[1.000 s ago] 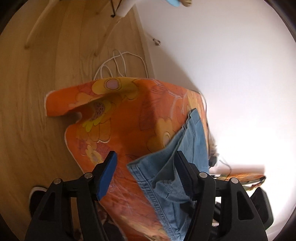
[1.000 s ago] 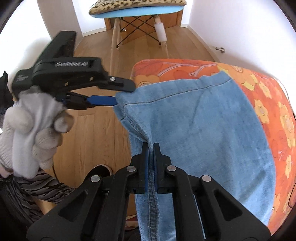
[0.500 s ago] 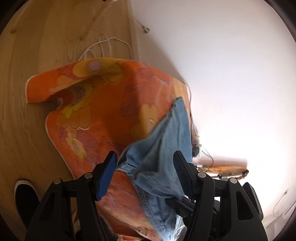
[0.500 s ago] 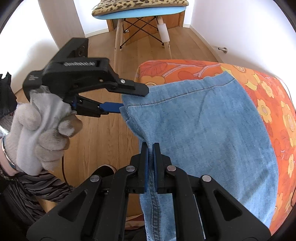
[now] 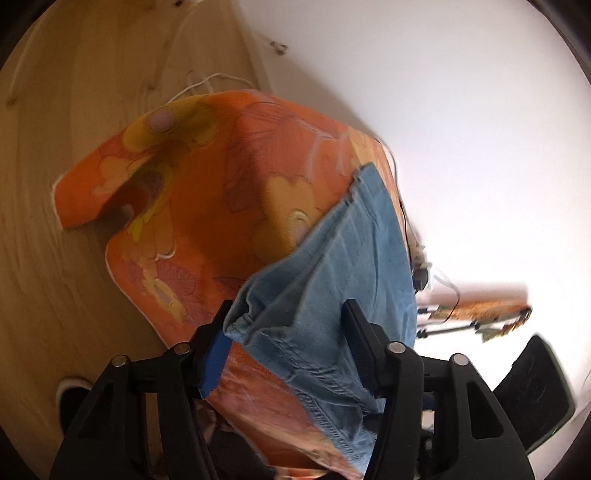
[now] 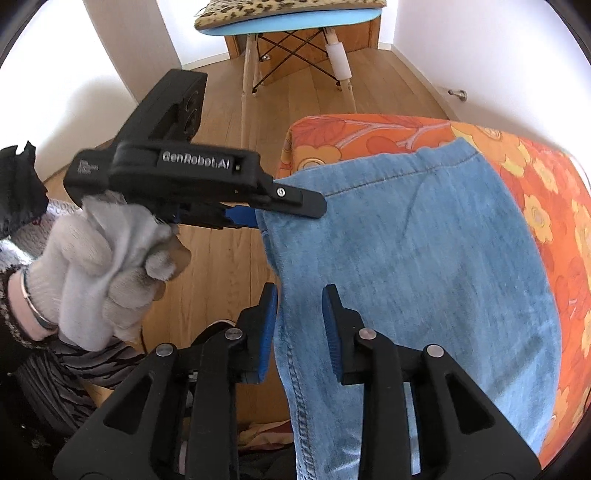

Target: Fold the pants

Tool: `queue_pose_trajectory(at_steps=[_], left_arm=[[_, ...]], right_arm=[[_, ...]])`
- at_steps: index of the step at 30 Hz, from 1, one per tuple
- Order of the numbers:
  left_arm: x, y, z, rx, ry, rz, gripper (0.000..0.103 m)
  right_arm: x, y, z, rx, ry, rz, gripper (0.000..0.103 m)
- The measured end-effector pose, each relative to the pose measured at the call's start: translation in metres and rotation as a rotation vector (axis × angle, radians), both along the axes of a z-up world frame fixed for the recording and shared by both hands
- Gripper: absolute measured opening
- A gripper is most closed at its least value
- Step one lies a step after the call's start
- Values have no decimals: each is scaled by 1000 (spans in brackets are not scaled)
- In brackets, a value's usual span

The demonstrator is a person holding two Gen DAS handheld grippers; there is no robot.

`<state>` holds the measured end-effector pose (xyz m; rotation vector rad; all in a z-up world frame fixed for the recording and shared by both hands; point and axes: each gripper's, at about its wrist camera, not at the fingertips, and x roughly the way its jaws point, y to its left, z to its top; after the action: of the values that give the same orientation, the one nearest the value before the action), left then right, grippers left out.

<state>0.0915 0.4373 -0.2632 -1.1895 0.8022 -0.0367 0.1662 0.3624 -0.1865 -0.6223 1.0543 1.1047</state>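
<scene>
1. Two of my grippers are working at the near edge of the light blue denim pants, and both are standing with their jaws apart.
2. My right gripper is straddling the stitched side seam of the pants, with its blue-padded fingers spread on either side and not pinching the fabric.
3. My left gripper is reaching in from the side, its jaws wide, with a bunched corner of the denim sitting between them and touching the blue pad of one finger.
4. From the right wrist view, my left hand in a grey knit glove is squeezing the black handle of that gripper.
5. The pants are lying spread over an orange floral-print cloth that is draping over a raised surface, with one leg hanging off the near edge.
6. Beyond, a blue stool with a leopard-print cushion is standing on the pale wooden floor.
</scene>
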Motion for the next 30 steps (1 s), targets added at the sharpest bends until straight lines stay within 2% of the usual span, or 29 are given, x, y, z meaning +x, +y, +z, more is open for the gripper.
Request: queue_pose_trajectory(at_steps=[1,6,10,16,18,20,21,24,30], left_arm=[[0,-2,5,18,-12,-11,31],[-7,-9,21,94,5,10,23],[-10,-20,47,249,12,6,22],[-6,-47,88,491,-39,-34,15],[-5,-56,94,509,-72,-57,12],[-4,-61,97,512,-99,-73,10],[-3,-64,99,519,-108,-82,10],[1,-75,104,543,-127,-111,10],[8,-97,109,595,-161,-174,10]], right_arm=[[3,-2,3,10,8,-11,26],[32,-8,21,79,58,-95,27],[56,-8,29,124,90,-188,47],[104,3,12,134,242,-334,47],[119,6,12,158,299,-382,47],[132,15,8,163,358,-400,59],[138,21,7,158,372,-412,60],[145,44,1,102,355,-404,60],[145,81,-15,-74,258,-384,61]])
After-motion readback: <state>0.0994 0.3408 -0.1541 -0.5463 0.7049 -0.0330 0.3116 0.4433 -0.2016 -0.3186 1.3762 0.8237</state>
